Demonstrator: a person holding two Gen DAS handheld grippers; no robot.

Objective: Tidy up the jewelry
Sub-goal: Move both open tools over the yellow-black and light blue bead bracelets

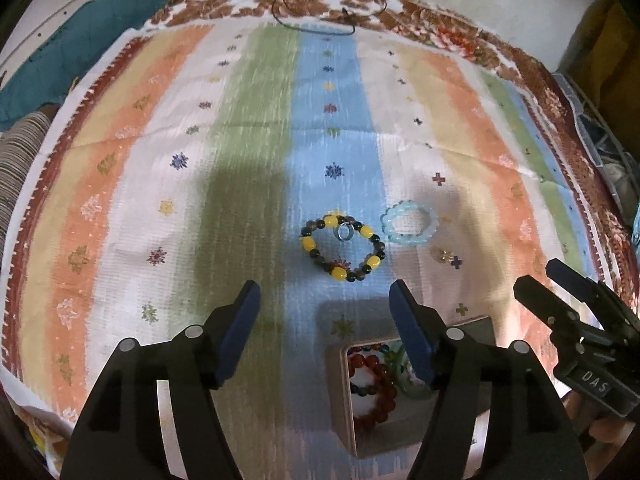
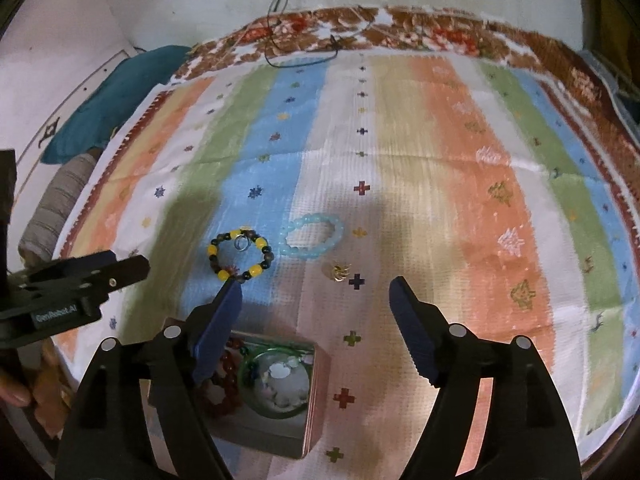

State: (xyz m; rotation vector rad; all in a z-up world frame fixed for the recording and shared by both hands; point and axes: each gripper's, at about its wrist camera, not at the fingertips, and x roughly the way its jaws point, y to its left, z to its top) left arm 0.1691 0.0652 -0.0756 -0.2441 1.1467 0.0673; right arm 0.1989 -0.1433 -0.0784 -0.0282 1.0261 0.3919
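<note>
On the striped cloth (image 1: 160, 160) a yellow-and-dark bead bracelet (image 1: 338, 275) lies flat with a small silver ring (image 1: 343, 233) inside its loop. To its right are a light blue bead bracelet (image 1: 408, 240) and a small gold piece (image 1: 442, 255). My left gripper (image 1: 325, 292) hangs open just short of the yellow bracelet, with nothing between its fingers. My right gripper (image 2: 316, 286) is open and empty too, short of the blue bracelet (image 2: 308, 254) and the gold piece (image 2: 339, 271). A small box (image 2: 318, 400) below holds a red bead bracelet (image 2: 224, 380) and a green bangle (image 2: 276, 380).
The cloth covers a raised surface that drops off at its patterned brown border (image 1: 560, 120). A teal fabric (image 1: 80, 40) and a striped roll (image 1: 20, 160) lie off the left edge. A thin dark cord (image 1: 320, 28) lies at the far edge. A hand (image 2: 16, 392) shows at lower left.
</note>
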